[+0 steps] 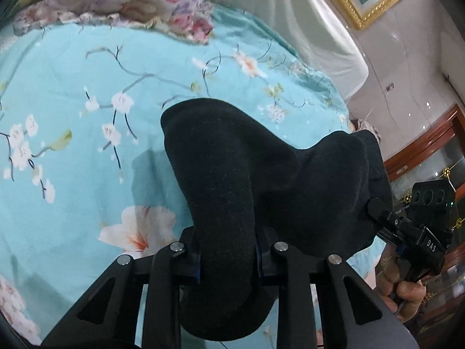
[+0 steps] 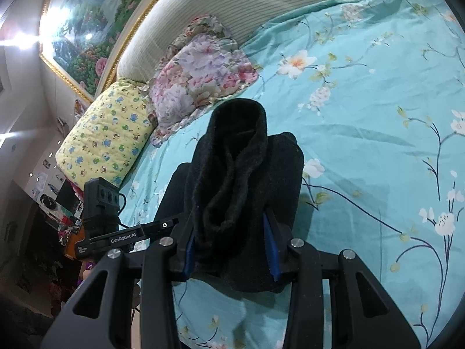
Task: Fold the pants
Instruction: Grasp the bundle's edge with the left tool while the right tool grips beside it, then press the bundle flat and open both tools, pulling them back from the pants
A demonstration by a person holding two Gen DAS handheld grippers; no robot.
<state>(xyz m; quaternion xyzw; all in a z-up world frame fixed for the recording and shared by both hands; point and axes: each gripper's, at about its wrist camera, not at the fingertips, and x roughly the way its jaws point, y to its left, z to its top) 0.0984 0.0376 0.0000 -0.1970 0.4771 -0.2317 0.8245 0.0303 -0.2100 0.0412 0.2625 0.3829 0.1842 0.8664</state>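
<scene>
The black pants [image 1: 247, 174] hang bunched between both grippers, lifted above the turquoise floral bedsheet [image 1: 72, 116]. My left gripper [image 1: 228, 264] is shut on a thick fold of the pants, which drapes over and below its jaws. My right gripper [image 2: 231, 250] is shut on another bunch of the pants [image 2: 241, 180], the cloth standing up between its blue pads [image 2: 189, 250]. The right gripper also shows at the right edge of the left wrist view [image 1: 377, 208], pinching the cloth's far end. The left gripper shows at the left of the right wrist view [image 2: 162, 225].
A floral pillow [image 2: 200, 78] and a yellow patterned pillow [image 2: 107, 133] lie at the head of the bed by the padded headboard [image 2: 232, 3]. A gold-framed painting [image 2: 96, 23] hangs above. A wooden cabinet [image 1: 430, 151] stands beside the bed.
</scene>
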